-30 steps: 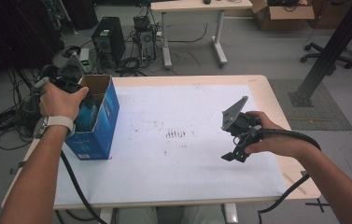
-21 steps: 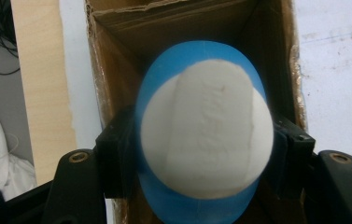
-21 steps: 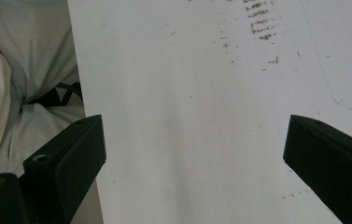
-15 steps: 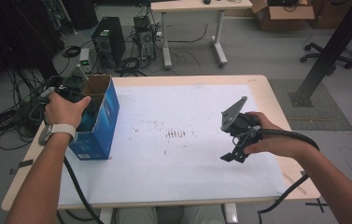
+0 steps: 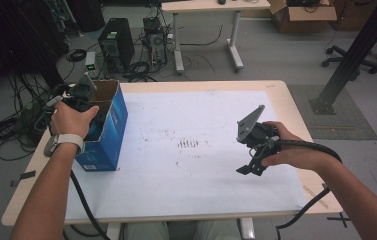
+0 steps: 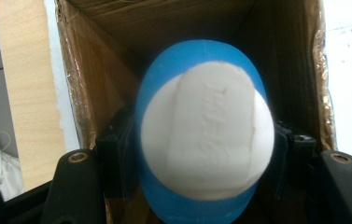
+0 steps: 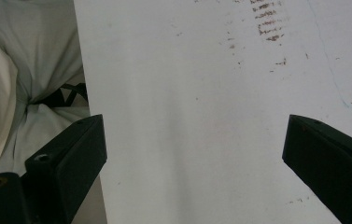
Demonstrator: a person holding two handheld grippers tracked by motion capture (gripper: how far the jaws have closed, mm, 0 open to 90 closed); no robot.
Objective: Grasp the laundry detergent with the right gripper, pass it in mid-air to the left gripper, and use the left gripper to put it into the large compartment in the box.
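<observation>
At the table's left edge: the blue cardboard box [image 5: 107, 131] is standing upright with its top open, its brown inside showing in the left gripper view [image 6: 117, 56].
Left hand: the left hand [image 5: 71, 119], a watch on its wrist, is gripping the left gripper [image 6: 204, 154] and holding it over the box's open top, pointing down into it.
Left jaws: they are pinching a blue-and-white rounded object [image 6: 206, 144] from both sides, the black pads pressing on its flanks.
Held object: it is sitting inside the mouth of the box, between the cardboard walls; what exactly it is, I cannot tell.
Middle of the table: the white sheet [image 5: 191, 175] is covering most of the wooden tabletop [image 5: 296, 100], with dark smudges [image 5: 188, 144] marking its centre.
Right hand: the right hand [image 5: 288, 152] is holding the right gripper [image 5: 256, 150] just above the sheet, well apart from the box, a black cable trailing off the near edge.
Right jaws: they are standing spread wide in the right gripper view [image 7: 194, 154], with bare sheet between them.
</observation>
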